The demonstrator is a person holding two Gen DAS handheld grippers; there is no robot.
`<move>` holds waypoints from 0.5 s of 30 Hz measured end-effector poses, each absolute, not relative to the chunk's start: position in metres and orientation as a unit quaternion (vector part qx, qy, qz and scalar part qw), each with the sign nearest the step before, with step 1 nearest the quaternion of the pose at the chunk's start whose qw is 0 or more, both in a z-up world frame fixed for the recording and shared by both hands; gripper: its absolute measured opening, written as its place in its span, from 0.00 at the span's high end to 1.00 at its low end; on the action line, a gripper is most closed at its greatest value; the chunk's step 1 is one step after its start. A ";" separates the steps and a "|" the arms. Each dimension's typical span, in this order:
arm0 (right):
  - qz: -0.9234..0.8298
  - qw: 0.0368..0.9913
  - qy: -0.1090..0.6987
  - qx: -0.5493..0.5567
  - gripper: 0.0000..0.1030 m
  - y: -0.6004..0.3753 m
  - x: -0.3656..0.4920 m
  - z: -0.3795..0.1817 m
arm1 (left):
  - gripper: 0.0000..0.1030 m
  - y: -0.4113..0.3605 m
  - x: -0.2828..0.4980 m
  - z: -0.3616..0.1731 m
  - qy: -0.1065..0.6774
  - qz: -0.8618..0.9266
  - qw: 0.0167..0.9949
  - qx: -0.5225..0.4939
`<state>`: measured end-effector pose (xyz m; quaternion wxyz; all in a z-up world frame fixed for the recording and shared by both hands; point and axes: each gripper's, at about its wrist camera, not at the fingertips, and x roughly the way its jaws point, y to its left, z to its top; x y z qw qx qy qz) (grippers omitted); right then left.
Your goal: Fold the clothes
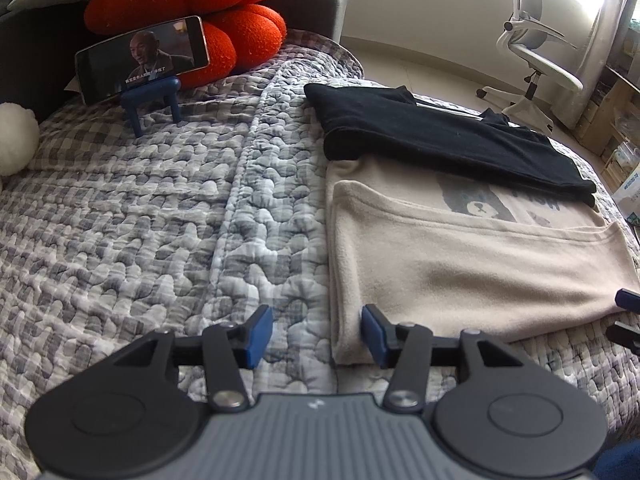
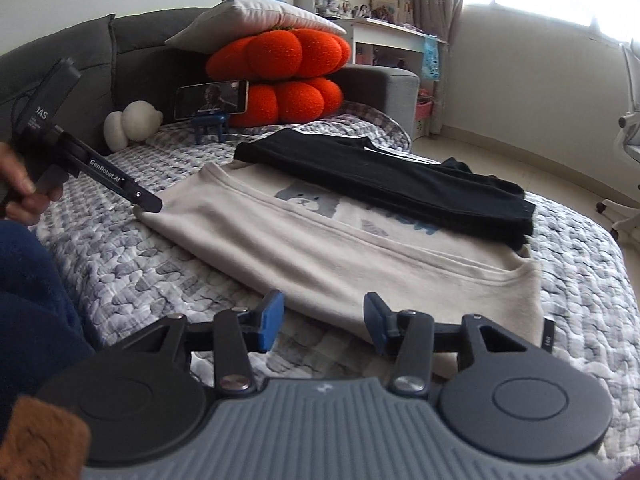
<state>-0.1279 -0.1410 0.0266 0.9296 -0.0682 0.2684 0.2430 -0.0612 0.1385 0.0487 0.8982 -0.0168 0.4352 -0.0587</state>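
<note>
A beige sweatshirt [image 1: 472, 272] with a bear print lies on the quilted bed, its near part folded over itself. In the right wrist view the beige sweatshirt [image 2: 320, 248] stretches from left to right. A folded black garment [image 1: 440, 136] [image 2: 392, 184] rests across its far side. My left gripper [image 1: 316, 336] is open at the sweatshirt's near left corner, with the right pad over the fabric edge and nothing pinched. From the right wrist view the left gripper [image 2: 152, 205] touches that corner. My right gripper [image 2: 324, 320] is open over the near edge; its fingertips [image 1: 627, 300] show at the frame's edge.
A phone [image 1: 144, 60] on a blue stand, orange cushions [image 1: 192, 4] and a white plush toy [image 1: 12, 140] sit at the head of the checked quilt [image 1: 160, 220]. An office chair [image 1: 532, 40] and shelves stand on the floor beyond the bed. A person's hand [image 2: 20, 188] holds the left gripper.
</note>
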 end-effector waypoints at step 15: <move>0.385 0.868 0.254 -0.183 0.52 -0.034 -0.099 0.027 | 0.46 0.170 -0.069 0.048 0.439 -0.105 0.891 -0.050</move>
